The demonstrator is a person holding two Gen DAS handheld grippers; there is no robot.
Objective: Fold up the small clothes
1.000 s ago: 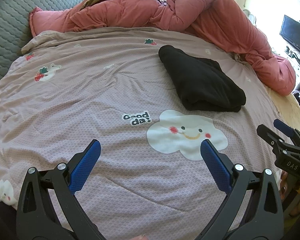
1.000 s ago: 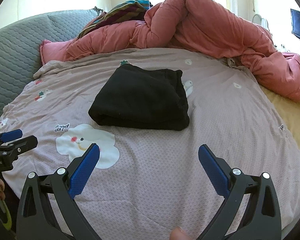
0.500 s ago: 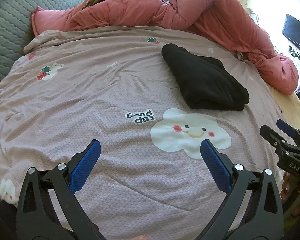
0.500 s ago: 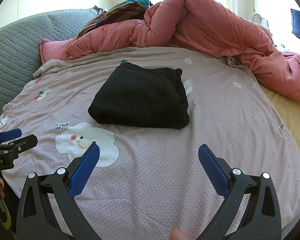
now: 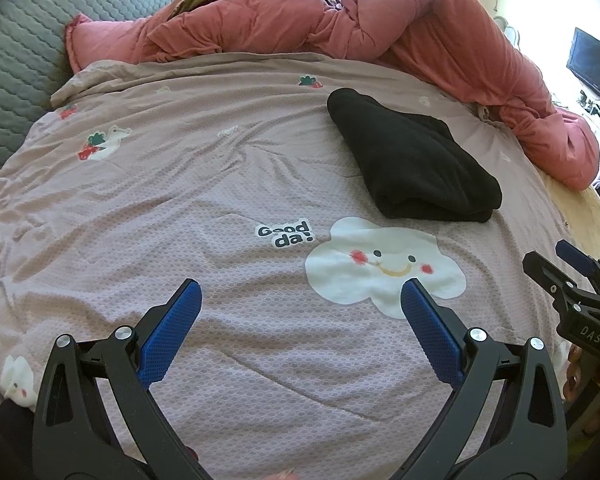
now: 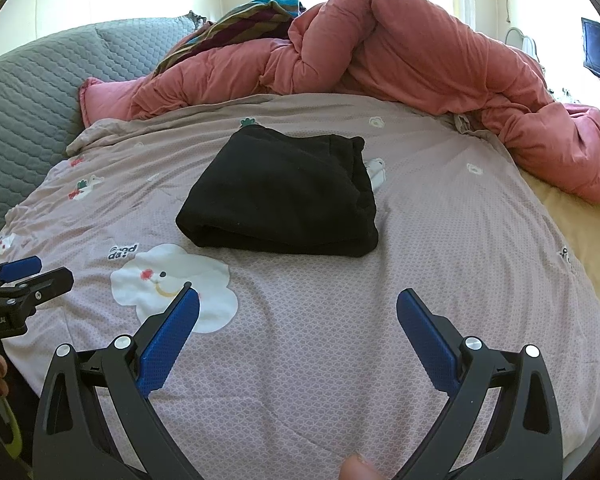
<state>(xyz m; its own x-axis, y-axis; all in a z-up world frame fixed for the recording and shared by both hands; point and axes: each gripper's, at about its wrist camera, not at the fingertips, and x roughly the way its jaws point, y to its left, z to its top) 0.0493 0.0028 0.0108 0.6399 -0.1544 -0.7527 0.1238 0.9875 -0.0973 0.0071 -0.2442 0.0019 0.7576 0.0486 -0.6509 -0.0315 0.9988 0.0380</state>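
Lying folded: fuzzy black garment (image 6: 280, 192), dimpled sheet (image 6: 440, 240).

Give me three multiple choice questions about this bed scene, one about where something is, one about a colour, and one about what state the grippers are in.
1. Where does the folded garment lie?
A. on the printed sheet, just past the cloud print
B. on top of the comforter
C. between the right jaws

2. What colour is the comforter heaped at the far side of the bed?
A. grey
B. salmon pink
C. black

3. How do the left gripper and right gripper stand?
A. both shut on cloth
B. one open, one shut
C. both open and empty

Key: 1 A, it rests flat on the sheet beyond the cloud. 2 B, the heap is salmon pink. 3 C, both jaws are spread with only sheet between them.
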